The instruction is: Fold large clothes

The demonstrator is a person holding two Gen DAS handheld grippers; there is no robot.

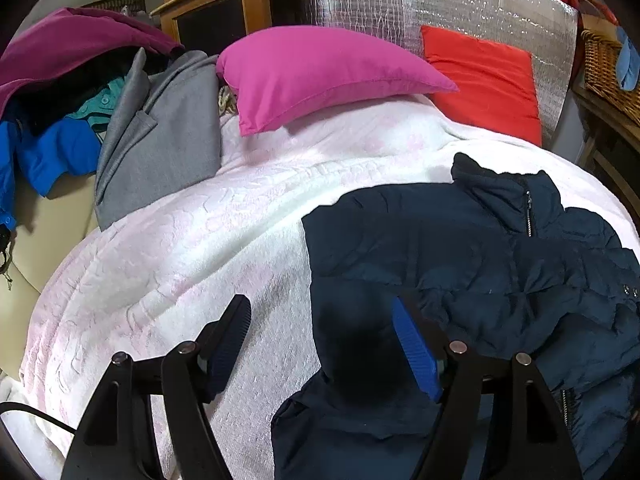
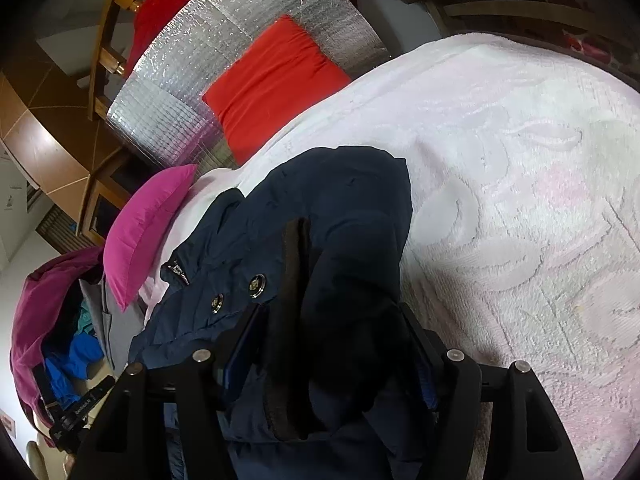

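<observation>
A navy puffer jacket (image 1: 472, 248) lies on the white blanket (image 1: 192, 248), collar toward the pillows. My left gripper (image 1: 320, 320) hangs open just above the jacket's left edge. One finger is over the blanket and its blue-padded finger (image 1: 412, 352) is over the jacket, and nothing is pinched. In the right wrist view, a thick fold of the jacket (image 2: 344, 208) with a dark sleeve bulges up between the fingers of my right gripper (image 2: 332, 344). Its jaws stand wide, and the cloth fills the gap loosely.
A pink pillow (image 1: 320, 76) and a red pillow (image 1: 488, 80) lean against a silver foil panel (image 1: 460, 0) at the head. Grey, blue, teal and magenta clothes are piled at the left (image 1: 156, 136). A wicker basket (image 1: 608, 72) stands at the right.
</observation>
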